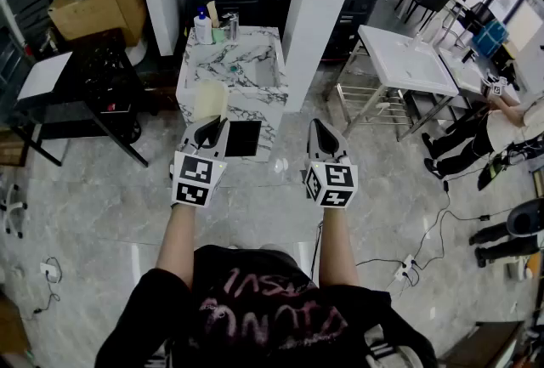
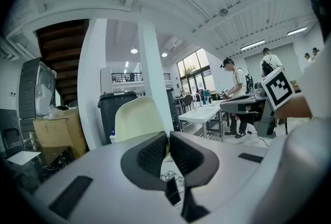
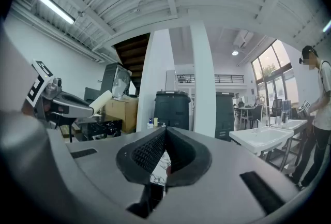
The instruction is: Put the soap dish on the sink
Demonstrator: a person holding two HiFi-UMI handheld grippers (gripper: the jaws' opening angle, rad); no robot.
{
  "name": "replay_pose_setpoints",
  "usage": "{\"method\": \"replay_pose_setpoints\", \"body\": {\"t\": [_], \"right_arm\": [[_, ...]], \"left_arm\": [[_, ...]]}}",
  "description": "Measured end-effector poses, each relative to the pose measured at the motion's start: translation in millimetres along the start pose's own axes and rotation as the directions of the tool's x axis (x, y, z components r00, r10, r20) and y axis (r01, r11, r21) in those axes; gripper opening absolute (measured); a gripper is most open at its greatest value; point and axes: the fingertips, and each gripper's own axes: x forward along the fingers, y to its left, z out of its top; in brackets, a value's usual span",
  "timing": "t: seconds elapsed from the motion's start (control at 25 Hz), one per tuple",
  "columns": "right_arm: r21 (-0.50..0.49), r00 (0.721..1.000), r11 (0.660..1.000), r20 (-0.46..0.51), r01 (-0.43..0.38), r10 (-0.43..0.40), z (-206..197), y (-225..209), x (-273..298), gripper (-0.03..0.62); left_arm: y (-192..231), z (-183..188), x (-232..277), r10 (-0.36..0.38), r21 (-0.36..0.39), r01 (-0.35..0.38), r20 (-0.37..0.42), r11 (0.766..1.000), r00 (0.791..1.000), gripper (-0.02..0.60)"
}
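Left hand-held gripper (image 1: 212,127) clamped on pale soap dish (image 1: 210,99) at marble counter's (image 1: 197,73) near edge, right hand-held gripper (image 1: 320,130) closed, empty, over open floor (image 1: 391,188).

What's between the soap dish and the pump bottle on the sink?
Only bare marble sink top lies between soap dish and pump bottle, head view.
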Motion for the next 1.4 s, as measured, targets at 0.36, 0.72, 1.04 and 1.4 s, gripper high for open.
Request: {"method": "replay_pose_setpoints", "body": {"t": [0.36, 0.72, 1.04, 1.4], "right_arm": [[-0.006, 1.0, 1.0, -0.02, -0.018, 0.018, -4, 9, 7, 0.012], [-0.053, 0.999, 0.999, -0.041, -0.008, 0.005, -7, 16, 13, 0.014], [-0.034, 0.999, 0.999, -0.053, 0.005, -0.007, -14, 22, 17, 0.014], [-0.006, 0.998, 1.0, -0.059, -0.007, 0.006, -22, 18, 52, 0.014]], "left_arm": [[1, 3, 3, 0.004, 0.021, -0.004, -0.003, 1.0, 1.0, 0.034], [6, -5, 7, -0.027, 0.015, 0.028, -0.016, 1.0, 1.0, 0.034], [15, -9, 11, -0.049, 0.021, 0.05, -0.021, 0.999, 0.999, 0.034], [27, -23, 38, -0.062, 0.026, 0.064, -0.054, 0.998, 0.997, 0.034]]}}
